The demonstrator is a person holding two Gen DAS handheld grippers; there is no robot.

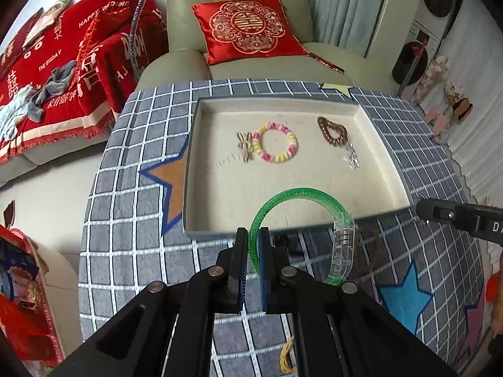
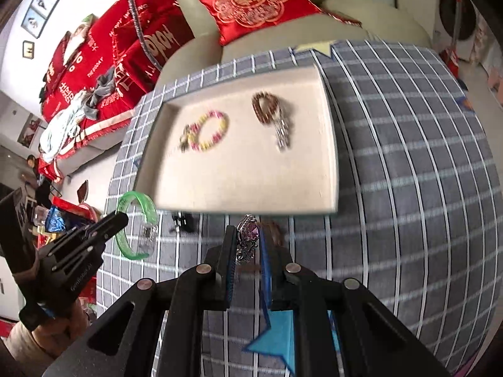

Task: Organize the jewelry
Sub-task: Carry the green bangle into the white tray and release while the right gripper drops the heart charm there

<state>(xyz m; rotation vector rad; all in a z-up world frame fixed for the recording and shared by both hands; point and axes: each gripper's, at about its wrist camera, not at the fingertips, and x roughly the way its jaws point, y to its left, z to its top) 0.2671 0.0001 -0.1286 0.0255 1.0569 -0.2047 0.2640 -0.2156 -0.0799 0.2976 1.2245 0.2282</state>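
My left gripper (image 1: 252, 235) is shut on a green translucent bangle (image 1: 301, 192) with a clear clasp, held just above the near rim of the beige jewelry tray (image 1: 220, 106); the bangle also shows in the right wrist view (image 2: 135, 223). My right gripper (image 2: 248, 235) is shut on a silver ornament with a purple stone (image 2: 248, 235), just short of the tray's near edge (image 2: 239, 209). In the tray lie a pink and yellow bead bracelet (image 1: 275, 142), a small wooden rabbit charm (image 1: 244, 146) and a brown bead bracelet with a silver tassel (image 1: 334, 132).
The tray rests on a round grey checked cloth (image 1: 132, 207) with star patches. A brown item (image 1: 367, 245) and a dark item (image 1: 289, 242) lie on the cloth near the tray. Behind stand a grey-green armchair (image 1: 188, 31) with a red cushion (image 1: 248, 28) and a red-covered sofa.
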